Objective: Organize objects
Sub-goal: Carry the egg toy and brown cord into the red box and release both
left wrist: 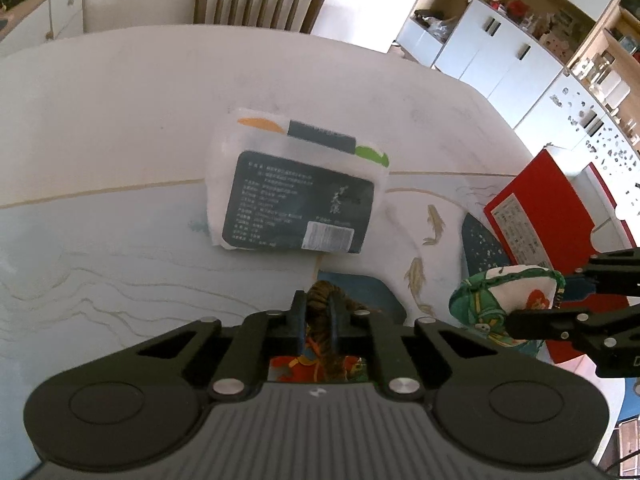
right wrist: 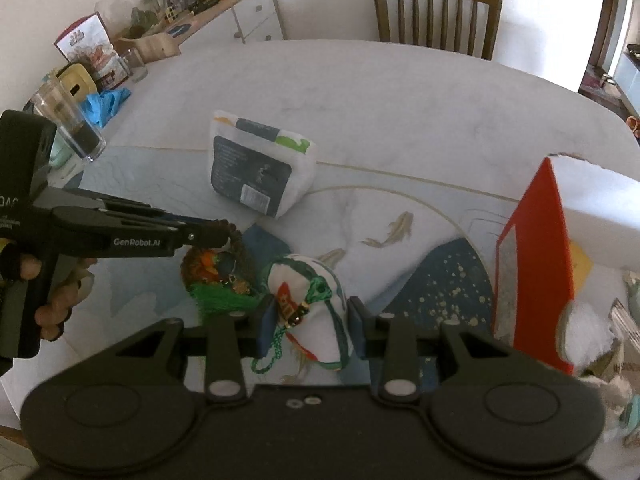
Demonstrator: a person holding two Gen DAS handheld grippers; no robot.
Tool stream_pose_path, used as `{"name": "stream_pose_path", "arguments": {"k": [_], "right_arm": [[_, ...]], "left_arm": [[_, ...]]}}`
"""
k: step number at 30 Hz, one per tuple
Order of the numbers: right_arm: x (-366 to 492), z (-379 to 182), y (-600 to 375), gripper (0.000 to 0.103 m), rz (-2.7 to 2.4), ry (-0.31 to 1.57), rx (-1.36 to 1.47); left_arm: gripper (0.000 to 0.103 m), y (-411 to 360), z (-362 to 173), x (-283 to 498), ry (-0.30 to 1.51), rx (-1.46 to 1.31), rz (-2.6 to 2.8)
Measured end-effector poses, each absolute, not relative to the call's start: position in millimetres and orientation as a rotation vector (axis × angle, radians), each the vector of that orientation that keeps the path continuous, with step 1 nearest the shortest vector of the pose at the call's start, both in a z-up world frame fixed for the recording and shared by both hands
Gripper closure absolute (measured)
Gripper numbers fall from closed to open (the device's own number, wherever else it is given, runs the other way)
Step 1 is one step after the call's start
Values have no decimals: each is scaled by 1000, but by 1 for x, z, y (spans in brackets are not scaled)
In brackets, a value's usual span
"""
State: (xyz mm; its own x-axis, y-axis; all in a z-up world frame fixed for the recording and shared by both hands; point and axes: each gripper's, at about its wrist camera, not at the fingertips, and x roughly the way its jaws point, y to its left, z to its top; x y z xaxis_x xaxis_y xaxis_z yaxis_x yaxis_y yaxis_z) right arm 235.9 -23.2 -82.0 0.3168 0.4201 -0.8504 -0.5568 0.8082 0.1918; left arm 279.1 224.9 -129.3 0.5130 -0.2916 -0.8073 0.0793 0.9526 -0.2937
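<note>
Jaws: the left gripper (left wrist: 319, 312) has its jaws pressed nearly together, pinching the brown braided cord of one ornament (right wrist: 218, 270). The right gripper (right wrist: 310, 320) has its jaws spread moderately and clamped on either side of one white pouch (right wrist: 310, 304).

Count on the bench (right wrist: 380, 92):
- One ornament: brown twisted loop, orange and blue centre, green tassel, small gold charm. It lies at 9 o'clock of the pouch, just beside it.
- One white pouch: soft cloth, green trim and green cord, red-orange printed motif, small bell-like fitting at the front. In the left wrist view it (left wrist: 508, 300) sits at 3 o'clock, between the black right-hand fingers.
- One tissue pack (left wrist: 296, 184): translucent white wrap, dark label with a barcode, orange and green marks on top. Its small print is not legible. It lies at 12 o'clock of both held things, well apart.
- One red box (right wrist: 536, 248), standing open at 3 o'clock, white inside, with a printed label too small to read.
- One drinking glass (right wrist: 66, 124) at 10 o'clock.
- One wooden chair (right wrist: 436, 10) beyond the bench at 12 o'clock.

Writing: "GenRobot.AI" reads on the left gripper's finger in the right wrist view.
</note>
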Motion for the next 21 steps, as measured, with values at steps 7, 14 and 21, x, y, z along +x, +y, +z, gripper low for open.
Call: {"name": "stream_pose_path", "arguments": {"k": [7,14,21], "right_arm": [[218,-61,-39,68,661,1017,-109],[201,-36,-69,68,668,980,-46],[189,-8,-104,68,664,951,-63]], "left_arm": [[93,222,-99,257,959,-247,-239],[93,205,-64,237,921,-255,-270],[94,161,-31,229,880,-201,-320]]}}
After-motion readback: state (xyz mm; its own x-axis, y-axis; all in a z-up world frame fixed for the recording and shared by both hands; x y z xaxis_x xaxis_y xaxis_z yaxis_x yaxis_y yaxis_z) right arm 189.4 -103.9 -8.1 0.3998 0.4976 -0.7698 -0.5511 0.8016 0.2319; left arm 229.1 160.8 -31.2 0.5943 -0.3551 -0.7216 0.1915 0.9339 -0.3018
